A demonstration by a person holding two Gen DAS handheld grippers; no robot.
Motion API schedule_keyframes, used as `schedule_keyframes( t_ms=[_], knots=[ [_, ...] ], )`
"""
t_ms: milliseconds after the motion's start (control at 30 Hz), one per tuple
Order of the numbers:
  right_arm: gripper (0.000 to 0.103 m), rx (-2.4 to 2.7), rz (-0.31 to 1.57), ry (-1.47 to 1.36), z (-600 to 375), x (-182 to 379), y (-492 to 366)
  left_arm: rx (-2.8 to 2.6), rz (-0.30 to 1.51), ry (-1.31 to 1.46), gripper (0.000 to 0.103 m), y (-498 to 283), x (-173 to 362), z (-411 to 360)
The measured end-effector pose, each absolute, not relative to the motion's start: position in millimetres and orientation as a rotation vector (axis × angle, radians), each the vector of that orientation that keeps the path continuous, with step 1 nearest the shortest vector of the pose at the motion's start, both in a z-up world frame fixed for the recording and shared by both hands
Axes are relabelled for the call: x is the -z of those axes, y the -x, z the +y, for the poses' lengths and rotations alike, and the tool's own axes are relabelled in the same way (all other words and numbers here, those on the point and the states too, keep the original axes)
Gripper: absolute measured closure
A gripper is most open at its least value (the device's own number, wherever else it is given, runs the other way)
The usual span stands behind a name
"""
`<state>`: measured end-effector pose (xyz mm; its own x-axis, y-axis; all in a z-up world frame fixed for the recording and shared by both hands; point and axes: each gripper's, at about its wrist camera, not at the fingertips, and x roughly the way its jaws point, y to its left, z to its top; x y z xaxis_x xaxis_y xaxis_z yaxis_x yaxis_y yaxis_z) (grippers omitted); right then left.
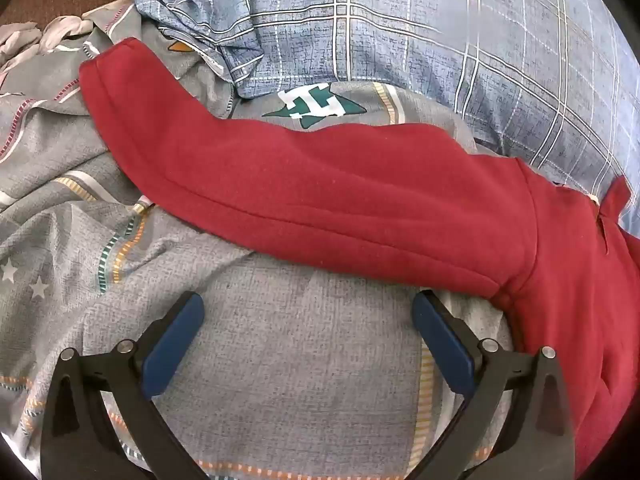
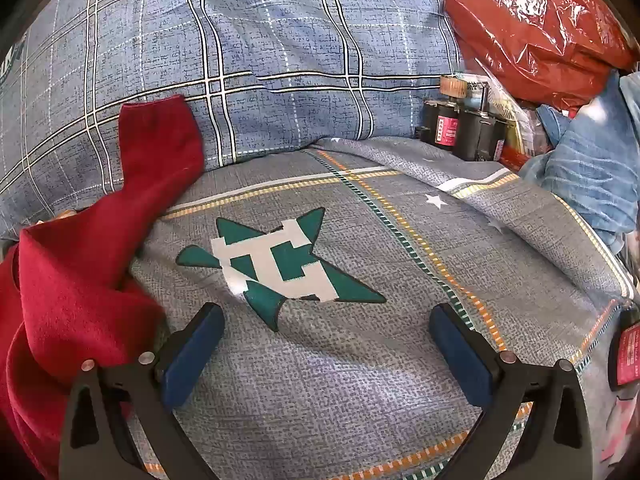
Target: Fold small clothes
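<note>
1. The left claw (image 1: 308,308) is spread wide over the grey bedsheet (image 1: 280,360), nothing between its pads.
2. Just beyond its tips lies the red garment (image 1: 340,196), one sleeve stretched across the view up to the left, its body beside the right-hand pad.
3. The right claw (image 2: 326,318) is also spread and empty, over a green star print (image 2: 280,264).
4. The garment lies bunched to its left, near the left-hand pad.
5. A blue checked pillow (image 2: 260,60) lies behind.

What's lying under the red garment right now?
The red garment lies on the grey printed bedsheet, its far end against the blue plaid pillow. Whatever lies beneath its body is covered.
</note>
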<state>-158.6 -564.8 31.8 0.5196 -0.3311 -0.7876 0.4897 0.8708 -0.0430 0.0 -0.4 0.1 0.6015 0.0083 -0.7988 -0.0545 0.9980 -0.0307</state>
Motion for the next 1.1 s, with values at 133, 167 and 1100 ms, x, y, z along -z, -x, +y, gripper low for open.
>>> schedule_keyframes(
  t_ms=[133,167,1100],
  knots=[
    [0.000,0.496,0.899,-0.193,-565,-32,159,-0.034,0.927,0.059,0.000,-1,0,-1],
    [0.000,0.496,0.898,-0.193,-565,-32,159,-0.035,0.927,0.056,0.000,-1,0,-1],
    [0.000,-0.001,0.859,-0.398,-441,-156,285,0.111,0.785,0.019,0.000,74,-62,-15]
  ],
)
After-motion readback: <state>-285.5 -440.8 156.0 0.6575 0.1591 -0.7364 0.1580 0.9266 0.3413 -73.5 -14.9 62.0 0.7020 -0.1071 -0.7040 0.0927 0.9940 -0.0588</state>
